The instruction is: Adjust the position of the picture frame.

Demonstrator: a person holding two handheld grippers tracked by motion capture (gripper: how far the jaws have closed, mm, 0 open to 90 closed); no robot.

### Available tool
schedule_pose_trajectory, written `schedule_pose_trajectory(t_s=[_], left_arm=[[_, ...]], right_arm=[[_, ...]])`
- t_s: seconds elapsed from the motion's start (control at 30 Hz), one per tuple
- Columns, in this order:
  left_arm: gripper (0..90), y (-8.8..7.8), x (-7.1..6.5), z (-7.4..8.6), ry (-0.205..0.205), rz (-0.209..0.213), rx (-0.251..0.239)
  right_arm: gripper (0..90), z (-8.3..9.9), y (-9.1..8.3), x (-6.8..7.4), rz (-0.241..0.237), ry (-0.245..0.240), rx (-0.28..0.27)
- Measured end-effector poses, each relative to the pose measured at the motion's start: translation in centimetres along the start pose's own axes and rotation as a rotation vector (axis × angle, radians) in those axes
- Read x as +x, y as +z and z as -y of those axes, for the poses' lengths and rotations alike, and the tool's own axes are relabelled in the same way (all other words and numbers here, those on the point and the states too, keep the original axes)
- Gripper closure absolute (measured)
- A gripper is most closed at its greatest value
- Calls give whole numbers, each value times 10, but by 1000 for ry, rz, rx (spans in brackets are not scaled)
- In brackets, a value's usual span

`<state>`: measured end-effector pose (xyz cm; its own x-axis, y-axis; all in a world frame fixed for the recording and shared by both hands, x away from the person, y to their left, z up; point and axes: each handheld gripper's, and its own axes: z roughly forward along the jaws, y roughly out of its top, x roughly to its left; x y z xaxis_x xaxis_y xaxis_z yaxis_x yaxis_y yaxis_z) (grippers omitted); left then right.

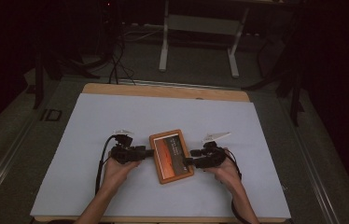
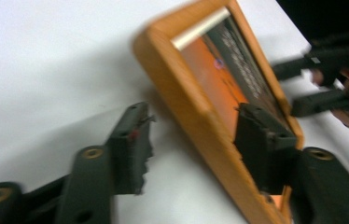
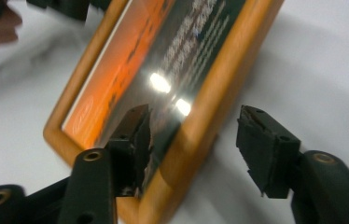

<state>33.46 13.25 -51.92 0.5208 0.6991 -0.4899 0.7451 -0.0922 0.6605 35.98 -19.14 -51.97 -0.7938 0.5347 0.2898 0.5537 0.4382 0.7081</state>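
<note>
A wooden picture frame (image 1: 171, 156) with an orange and dark print lies flat on the white mat (image 1: 116, 116). My left gripper (image 1: 150, 152) is at its left edge. In the left gripper view the frame (image 2: 205, 79) sits between the open jaws of that gripper (image 2: 193, 140): one jaw hovers over the glass, the other stands apart beside the wooden rim. My right gripper (image 1: 187, 161) is at the frame's right edge. In the right gripper view its jaws (image 3: 196, 140) straddle the rim of the frame (image 3: 163, 60) the same way, open and not pressing.
The mat covers a wooden table whose far edge (image 1: 163, 91) shows bare. Beyond it stand a white desk frame (image 1: 198, 42) and floor cables (image 1: 116, 60). Bare mat stretches on all sides of the frame.
</note>
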Motion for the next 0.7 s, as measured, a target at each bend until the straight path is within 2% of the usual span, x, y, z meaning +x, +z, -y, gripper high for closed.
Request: schedule_pose_trajectory(t_s=[0.1, 0.13, 0.23, 0.33, 0.37, 0.43, 0.53, 0.63, 0.7], left_arm=[[381, 8, -4, 2, 14, -1, 10], [377, 16, -6, 4, 15, 6, 27], [377, 24, -10, 5, 18, 26, 49], [399, 28, -10, 6, 28, 29, 68], [411, 30, -9, 7, 26, 46, 86], [416, 30, -8, 7, 22, 54, 90], [427, 31, -5, 5, 7, 82, 104], [435, 31, -5, 4, 1, 87, 114], [479, 28, -4, 2, -12, 113, 101]], right_arm=[[411, -5, 4, -1, -7, 12, -3], [392, -9, 8, -3, -18, 29, -5], [377, -14, 14, -8, -38, 68, -4], [376, -14, 23, -14, -63, 113, 7], [372, -14, 25, -15, -79, 125, 10], [386, -13, 28, -17, -117, 146, 7], [385, -11, 30, -18, -141, 168, 12], [389, -11, 30, -17, -139, 176, 13], [412, -10, 26, -16, -133, 175, 8]])
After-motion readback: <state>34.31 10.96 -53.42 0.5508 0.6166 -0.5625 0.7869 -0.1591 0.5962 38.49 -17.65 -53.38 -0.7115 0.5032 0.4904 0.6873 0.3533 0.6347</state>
